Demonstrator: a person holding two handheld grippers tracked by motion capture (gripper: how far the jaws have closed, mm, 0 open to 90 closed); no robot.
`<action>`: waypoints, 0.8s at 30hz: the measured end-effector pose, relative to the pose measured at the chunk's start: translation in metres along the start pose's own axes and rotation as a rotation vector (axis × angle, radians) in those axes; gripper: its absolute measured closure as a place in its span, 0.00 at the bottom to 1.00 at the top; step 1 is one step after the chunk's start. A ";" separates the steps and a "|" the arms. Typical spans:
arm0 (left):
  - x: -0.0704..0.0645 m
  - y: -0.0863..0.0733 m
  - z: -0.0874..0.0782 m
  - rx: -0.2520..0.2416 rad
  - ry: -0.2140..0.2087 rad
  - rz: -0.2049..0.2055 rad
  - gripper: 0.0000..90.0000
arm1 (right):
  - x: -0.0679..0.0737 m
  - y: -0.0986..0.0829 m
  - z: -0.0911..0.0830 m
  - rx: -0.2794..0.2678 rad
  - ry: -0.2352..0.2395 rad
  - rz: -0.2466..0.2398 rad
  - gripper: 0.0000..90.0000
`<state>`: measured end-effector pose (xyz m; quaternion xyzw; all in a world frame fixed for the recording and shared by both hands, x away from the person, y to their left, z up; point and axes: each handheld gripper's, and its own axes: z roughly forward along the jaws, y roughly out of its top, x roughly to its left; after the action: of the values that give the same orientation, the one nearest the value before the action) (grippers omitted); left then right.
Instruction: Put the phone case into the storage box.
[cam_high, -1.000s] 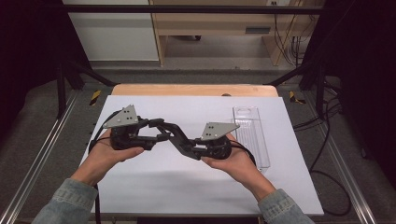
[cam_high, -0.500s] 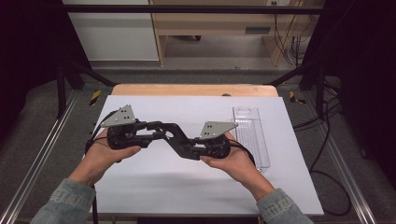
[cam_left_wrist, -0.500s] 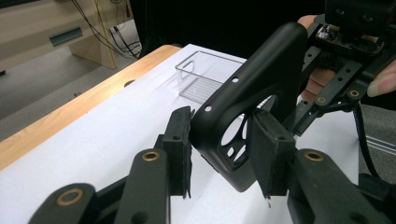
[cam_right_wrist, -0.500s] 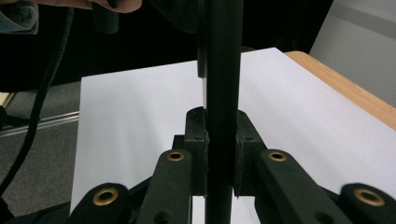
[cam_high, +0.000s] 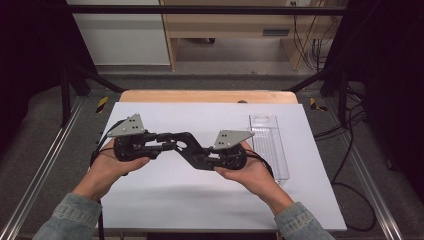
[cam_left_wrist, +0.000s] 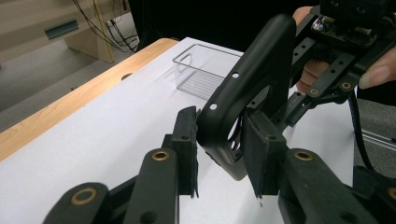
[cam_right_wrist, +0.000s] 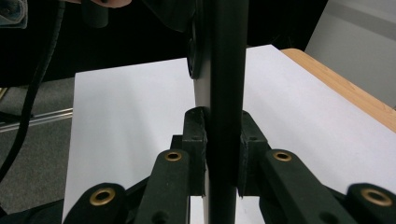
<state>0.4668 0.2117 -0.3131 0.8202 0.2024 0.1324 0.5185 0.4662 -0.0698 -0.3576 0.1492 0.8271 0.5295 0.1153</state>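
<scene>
Both tools are up over the middle of the table (cam_high: 165, 200), and a black bracket (cam_high: 186, 146) hangs between them, off the surface. The right tool (cam_right_wrist: 222, 140) has its jaws nearly closed, both pads squeezed flat on the bracket's thin edge, which rises straight up the middle of the right gripper view. That looks like a square, solid hold. The left tool (cam_left_wrist: 219, 149) sits on the other end, jaws open only as wide as the part is thick and a pad pressed on each face just below the curve. So it's a two-ended hold, and this looks like a handover or a re-grip in the air. The way to do it well, I'd say, is to let one side carry the load. The right tool has the better bite, so it should stay firm while the left settles or lets go. Any twist between the hands will fight the pads and could lever the bracket out, so the two wrists should turn as one. The left pads sit near the rounded end, where a slip seems likeliest; a bite farther onto the flat would hold better. The clear tray (cam_high: 269, 145) lies empty, well apart at the right, an open place to put the part down.
</scene>
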 end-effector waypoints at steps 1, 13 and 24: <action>0.000 0.000 0.000 -0.001 -0.001 0.001 0.76 | 0.000 0.000 0.000 0.001 -0.002 -0.001 0.86; 0.000 -0.001 -0.001 0.010 -0.004 0.001 0.78 | 0.000 -0.001 0.002 0.006 -0.016 -0.009 0.83; -0.006 -0.002 0.000 0.017 -0.045 0.027 0.84 | 0.000 -0.001 0.004 0.020 -0.035 -0.010 0.74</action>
<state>0.4609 0.2098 -0.3145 0.8300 0.1804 0.1193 0.5142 0.4677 -0.0672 -0.3603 0.1554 0.8309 0.5180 0.1310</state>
